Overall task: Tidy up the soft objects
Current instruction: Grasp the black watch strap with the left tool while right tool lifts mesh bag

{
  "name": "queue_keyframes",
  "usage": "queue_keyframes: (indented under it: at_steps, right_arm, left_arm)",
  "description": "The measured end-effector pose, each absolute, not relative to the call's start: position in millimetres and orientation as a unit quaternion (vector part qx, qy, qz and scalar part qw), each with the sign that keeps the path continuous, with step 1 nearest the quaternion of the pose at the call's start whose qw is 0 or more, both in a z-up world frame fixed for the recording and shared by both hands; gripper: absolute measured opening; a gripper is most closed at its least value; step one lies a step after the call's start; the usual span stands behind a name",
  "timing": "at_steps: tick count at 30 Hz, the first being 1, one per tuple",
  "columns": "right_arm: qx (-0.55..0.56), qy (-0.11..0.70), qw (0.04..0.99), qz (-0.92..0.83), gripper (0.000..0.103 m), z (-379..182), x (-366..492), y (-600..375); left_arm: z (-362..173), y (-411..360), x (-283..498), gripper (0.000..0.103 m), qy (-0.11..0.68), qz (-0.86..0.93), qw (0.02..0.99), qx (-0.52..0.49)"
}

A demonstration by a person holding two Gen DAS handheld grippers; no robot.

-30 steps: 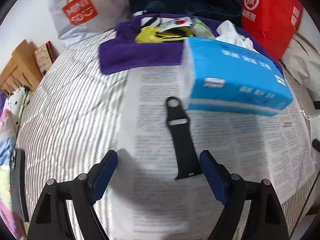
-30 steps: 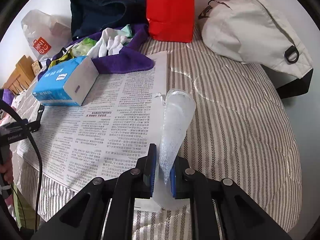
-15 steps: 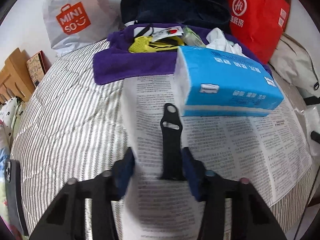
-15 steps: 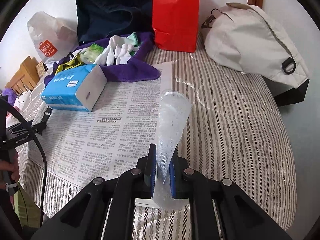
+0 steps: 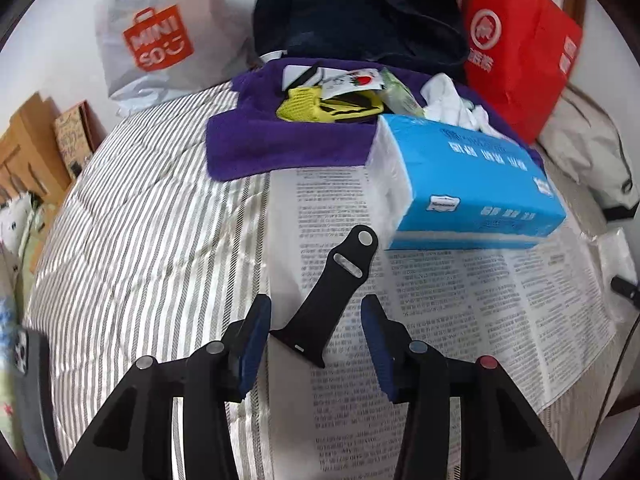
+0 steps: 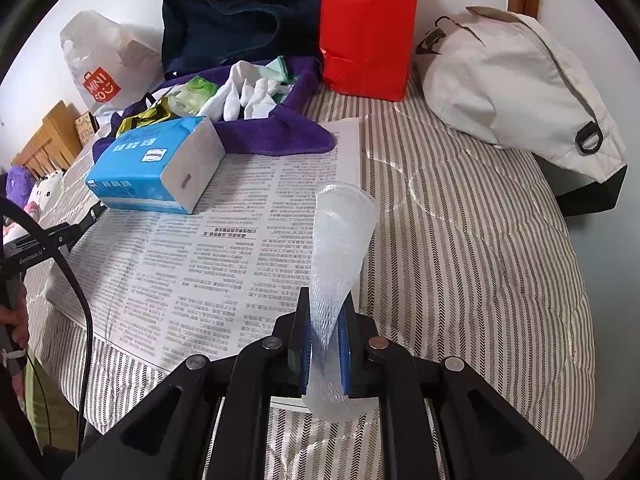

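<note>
A black watch strap (image 5: 332,296) lies slanted on the newspaper (image 5: 460,304), its lower end between the jaws of my left gripper (image 5: 315,303). Those jaws are opening; the blue pads (image 5: 374,320) stand clear of the strap, with a gap on the right side. My right gripper (image 6: 326,295) is shut on a translucent bubble-wrap sleeve (image 6: 344,224) that sticks up and forward from its pads. A blue tissue pack (image 5: 468,184) rests just beyond the strap. Behind it a purple towel (image 5: 272,144) carries white gloves (image 6: 248,92) and small packets.
A red paper bag (image 5: 516,52), a dark blue bag (image 5: 352,8) and a white Miniso bag (image 5: 160,40) line the back of the striped bed. A beige bag (image 6: 512,80) sits at the right. A phone (image 5: 28,360) lies at the left edge.
The left jaws closed in around the strap, then parted slightly. The strap now leans to the right instead of lying straight. The right gripper keeps its hold on the sleeve.
</note>
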State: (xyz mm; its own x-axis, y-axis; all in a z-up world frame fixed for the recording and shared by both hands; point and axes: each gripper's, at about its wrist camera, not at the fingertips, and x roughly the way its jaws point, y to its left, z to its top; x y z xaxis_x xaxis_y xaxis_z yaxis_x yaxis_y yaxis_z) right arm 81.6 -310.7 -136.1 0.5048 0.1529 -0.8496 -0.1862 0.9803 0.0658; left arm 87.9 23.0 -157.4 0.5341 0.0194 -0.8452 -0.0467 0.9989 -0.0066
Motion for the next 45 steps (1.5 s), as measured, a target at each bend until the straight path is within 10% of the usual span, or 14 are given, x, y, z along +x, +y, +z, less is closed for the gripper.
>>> queue_keyframes:
  at_steps: [37,45]
  right_arm:
    - [-0.046,0.506,0.858,0.083,0.012,-141,86,-282]
    - [-0.029,0.503,0.858,0.095,0.012,-138,87,-274]
  left_arm:
    - [-168,16,95,0.045,0.478,-0.023,0.878,0.017]
    - [-166,17,87,0.024,0.474,-0.033,0.880,0.006]
